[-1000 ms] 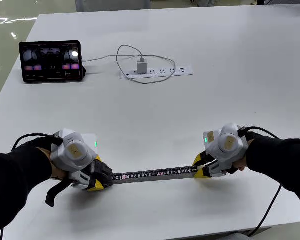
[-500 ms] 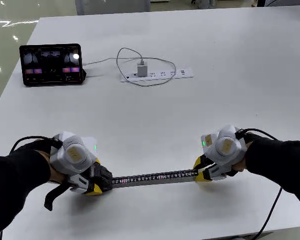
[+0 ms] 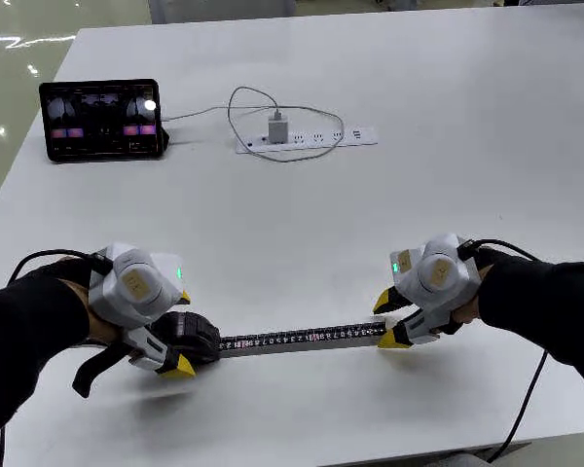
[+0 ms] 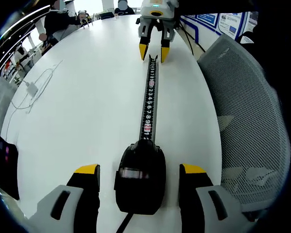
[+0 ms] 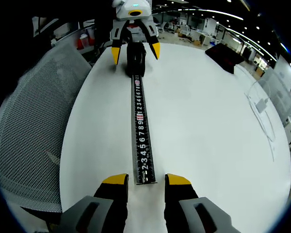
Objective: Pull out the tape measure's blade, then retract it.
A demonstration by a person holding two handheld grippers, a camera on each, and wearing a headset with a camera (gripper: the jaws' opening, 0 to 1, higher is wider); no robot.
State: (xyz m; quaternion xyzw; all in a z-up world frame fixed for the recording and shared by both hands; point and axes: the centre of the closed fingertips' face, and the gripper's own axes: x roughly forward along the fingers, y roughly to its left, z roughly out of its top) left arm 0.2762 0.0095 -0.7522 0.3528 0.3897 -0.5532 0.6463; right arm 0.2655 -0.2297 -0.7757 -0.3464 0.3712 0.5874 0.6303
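Along the near edge of the white table (image 3: 419, 117), the tape measure case (image 3: 197, 338) lies at the left with its blade (image 3: 302, 338) drawn out flat to the right.

Head view: the left gripper (image 3: 182, 333) sits around the case, and its body covers part of the case, so the clearance at the jaws cannot be read from above. The right gripper (image 3: 386, 320) sits at the blade's free end.

Left gripper view: the left gripper (image 4: 140, 169) has its jaws spread wide, one on each side of the case (image 4: 138, 177), with a visible gap at both sides. The blade (image 4: 149, 97) runs straight ahead to the right gripper (image 4: 154, 50), whose yellow tips stand apart.

Right gripper view: the right gripper (image 5: 146, 180) is likewise open. The blade (image 5: 139, 131) ends between the two tips, with table showing on either side of it.

Surroundings: a tablet (image 3: 102, 120), a power strip (image 3: 307, 139) carrying a charger (image 3: 277, 127), and a looped white cable (image 3: 243, 107) lie at the far side, well apart from the work. A mesh chair (image 4: 247, 111) stands beside the table edge.
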